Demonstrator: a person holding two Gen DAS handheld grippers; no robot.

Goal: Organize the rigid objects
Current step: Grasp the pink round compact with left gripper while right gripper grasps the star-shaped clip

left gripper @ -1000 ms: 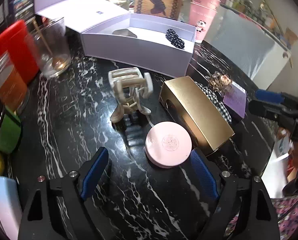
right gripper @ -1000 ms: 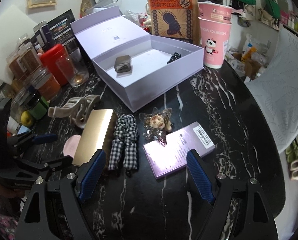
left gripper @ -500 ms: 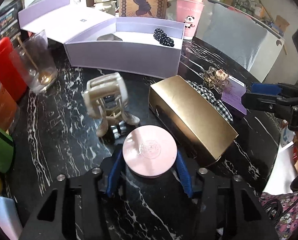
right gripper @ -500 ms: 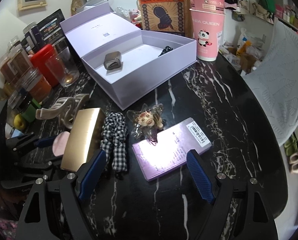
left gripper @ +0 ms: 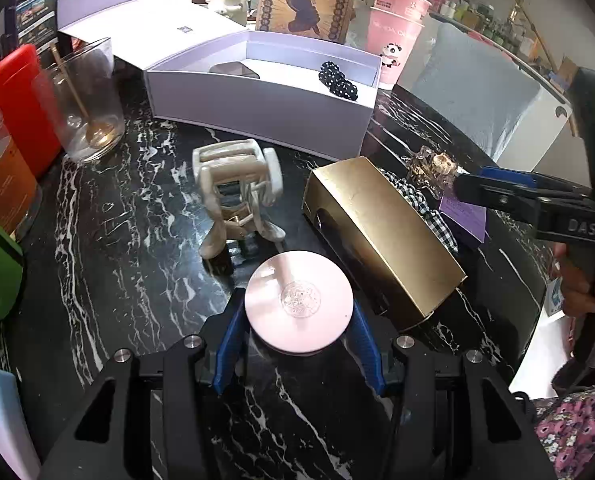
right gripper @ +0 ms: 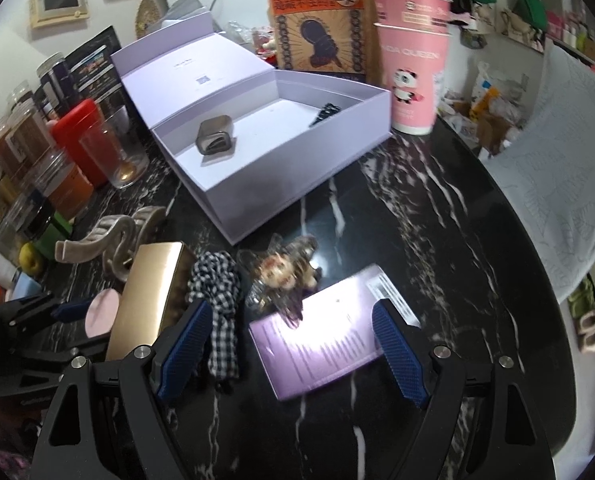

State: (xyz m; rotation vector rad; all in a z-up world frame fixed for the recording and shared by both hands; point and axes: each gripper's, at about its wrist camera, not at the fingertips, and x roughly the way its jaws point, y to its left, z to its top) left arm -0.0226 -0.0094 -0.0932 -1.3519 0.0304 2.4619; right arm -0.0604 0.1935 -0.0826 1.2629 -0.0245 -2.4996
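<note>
"DAS" on the right tool [left gripper: 537,196]; "QUEEN" on the pink cup [right gripper: 413,68].

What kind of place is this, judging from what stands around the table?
Most likely a lived-in home, perhaps a kitchen or dining corner. A black marble table is crowded with food jars, a drinking glass, a snack bag and stacked pink paper cups, with shelves of household clutter behind.

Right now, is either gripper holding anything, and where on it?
The left gripper holds the pink disc, its pads on opposite sides of the rim. The right gripper holds nothing; its jaws stand open over the purple card.
</note>
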